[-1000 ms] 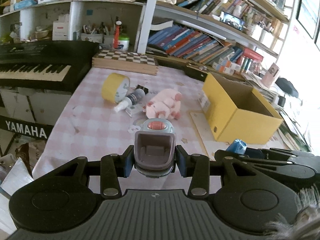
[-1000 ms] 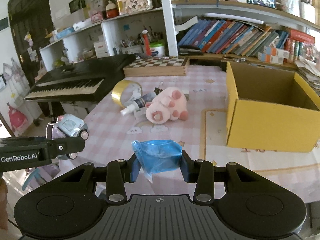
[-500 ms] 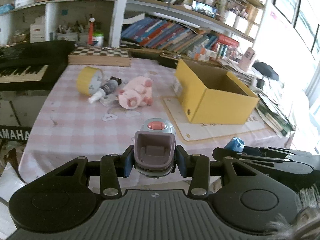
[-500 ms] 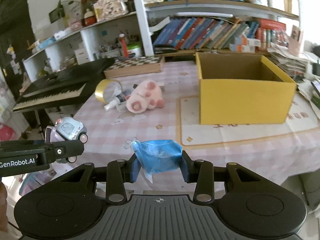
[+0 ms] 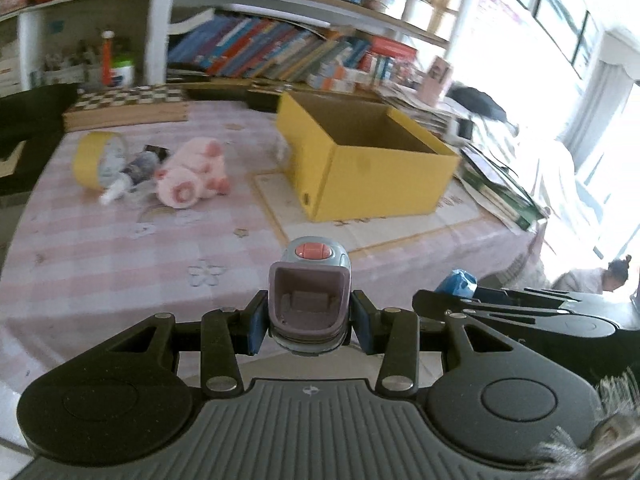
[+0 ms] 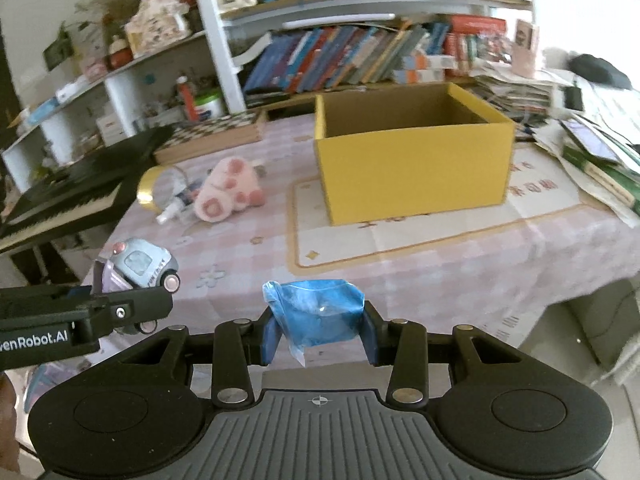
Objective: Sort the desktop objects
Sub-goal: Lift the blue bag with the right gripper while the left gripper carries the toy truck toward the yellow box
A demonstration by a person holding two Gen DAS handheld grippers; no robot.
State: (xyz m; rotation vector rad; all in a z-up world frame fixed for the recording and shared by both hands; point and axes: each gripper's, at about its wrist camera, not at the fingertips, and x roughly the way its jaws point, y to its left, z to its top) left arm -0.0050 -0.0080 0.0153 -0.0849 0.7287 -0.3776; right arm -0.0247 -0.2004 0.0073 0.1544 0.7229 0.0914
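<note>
Toy car (image 5: 309, 294) — pale blue-grey with a pink button on its roof — sits pinched between the fingers of the left gripper (image 5: 307, 322), gripped across its sides so the body cannot roll out, and held in the air off the near edge of the table (image 5: 120, 248). In the right wrist view the same car (image 6: 138, 266) shows side-on, its wheels clear of any surface.

Blue plastic packet (image 6: 318, 312), soft and crumpled, is squeezed between the fingers of the right gripper (image 6: 318, 334); the clamp takes it across the middle, probably because a limp bag offers no firmer edge.

Both loads point toward the yellow cardboard box (image 6: 412, 168), which stands open-topped on a beige mat (image 6: 360, 244) — by my judgement the bin they are meant for, with neither yet over its rim.

Left unsorted on the checked cloth are a pink plush pig (image 5: 192, 178), a small spray bottle (image 5: 128, 178) just beside it, and a roll of yellow tape (image 5: 94, 158) lying against the bottle.
</note>
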